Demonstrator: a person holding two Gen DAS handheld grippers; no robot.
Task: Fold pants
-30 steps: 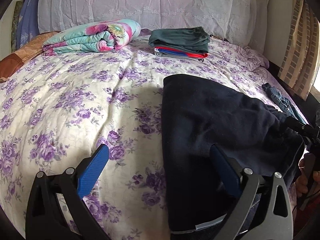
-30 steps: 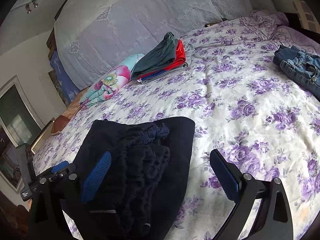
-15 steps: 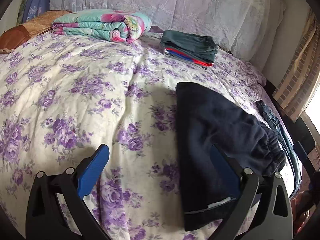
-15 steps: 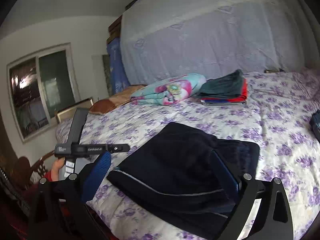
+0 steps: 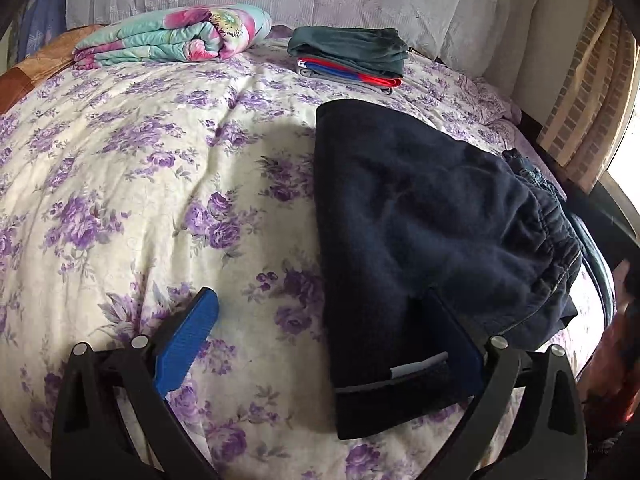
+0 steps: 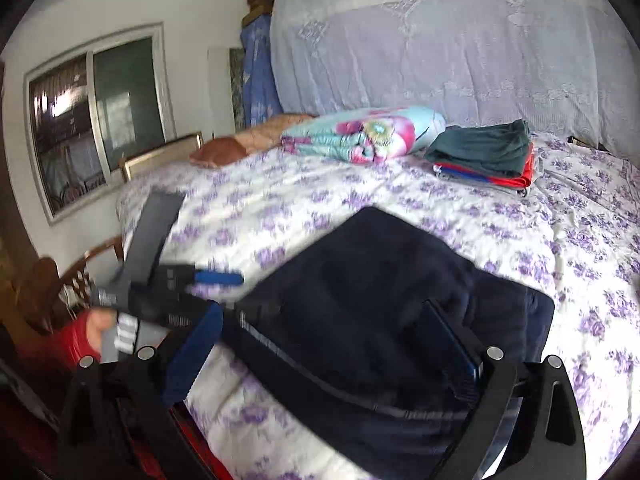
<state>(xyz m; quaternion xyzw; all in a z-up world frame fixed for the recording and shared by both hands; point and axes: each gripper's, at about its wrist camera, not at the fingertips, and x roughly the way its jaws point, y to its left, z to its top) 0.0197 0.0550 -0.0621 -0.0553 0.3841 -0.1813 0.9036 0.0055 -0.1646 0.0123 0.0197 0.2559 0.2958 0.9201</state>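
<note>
Dark navy pants [image 5: 420, 232] lie folded on the floral bedspread near the bed's front edge, elastic waistband to the right. They also show in the right wrist view [image 6: 360, 312]. My left gripper [image 5: 320, 312] is open and empty, its right finger over the pants' near edge, its left finger over bare bedspread. My right gripper [image 6: 324, 332] is open and empty, hovering over the pants' near edge. The left gripper's body [image 6: 160, 280] appears blurred at the left of the right wrist view.
A stack of folded clothes, dark green on top [image 5: 348, 52], and a rolled floral quilt [image 5: 172, 36] lie at the head of the bed. Jeans [image 5: 528, 172] lie past the pants at the right. A lace-covered headboard [image 6: 440, 60] stands behind.
Both grippers have drawn back from the pants and stayed open. The right gripper swung left along the bed's front edge; the pants now lie flat.
</note>
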